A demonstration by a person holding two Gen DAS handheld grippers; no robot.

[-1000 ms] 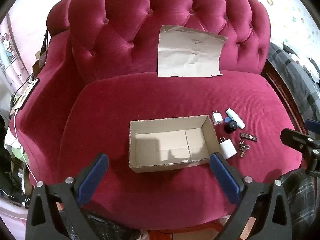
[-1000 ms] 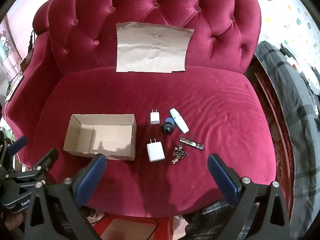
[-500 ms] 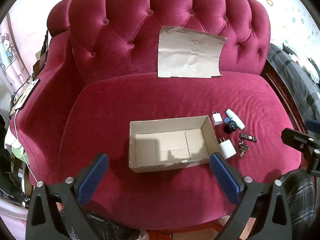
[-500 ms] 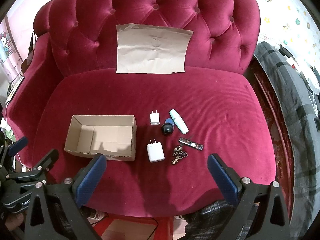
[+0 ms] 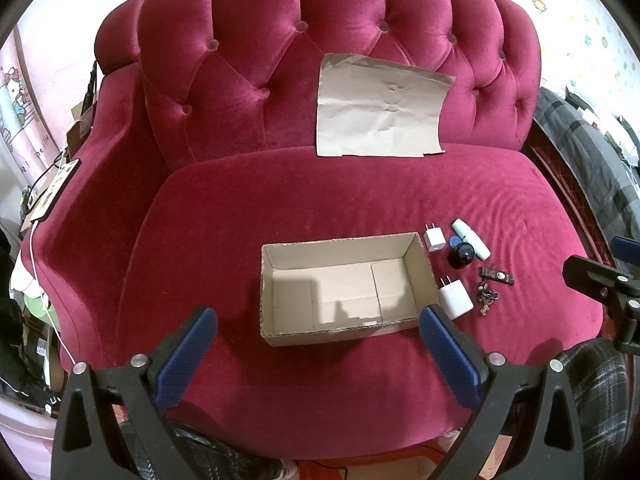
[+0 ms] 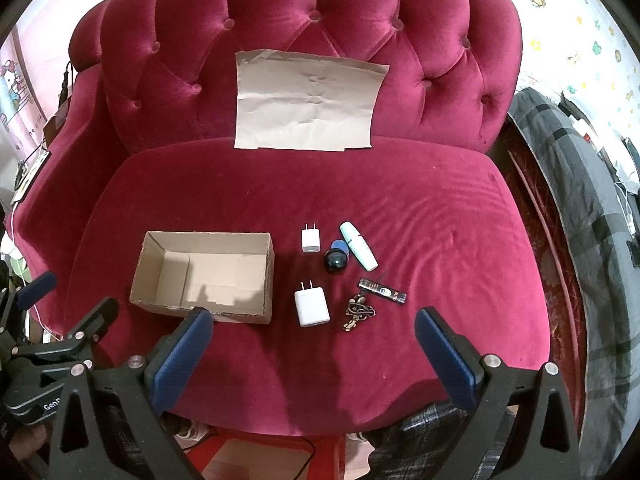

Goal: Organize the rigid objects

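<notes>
An open cardboard box [image 6: 204,276] sits empty on the seat of a tufted crimson velvet sofa [image 6: 400,208], left of a loose cluster of small items. Just right of the box lie two white plug chargers: a small charger [image 6: 311,239] farther back and a large charger [image 6: 311,306] nearer, close to the box's right wall. Right of the small charger, a black round object [image 6: 335,261] with a blue cap [image 6: 339,245] touches a white-and-mint tube [image 6: 358,245] lying on a slant. Nearer still, a dark slim stick [image 6: 382,291] lies beside a brown keychain [image 6: 359,312].

A creased sheet of brown paper [image 6: 306,100] leans against the sofa back, its lower edge at the seat.

The right claw [image 6: 314,340] hangs spread wide above the near edge of the seat, holding nothing, its blue pads [image 6: 446,356] framing the chargers and keychain. The left claw [image 5: 318,344] is likewise wide apart and empty, its blue fingers [image 5: 186,360] bracketing the box from the near side. In the left wrist view the large charger [image 5: 456,300] peeks out beside the right-hand finger. A dark plaid blanket [image 6: 580,240] lies to the sofa's right.
</notes>
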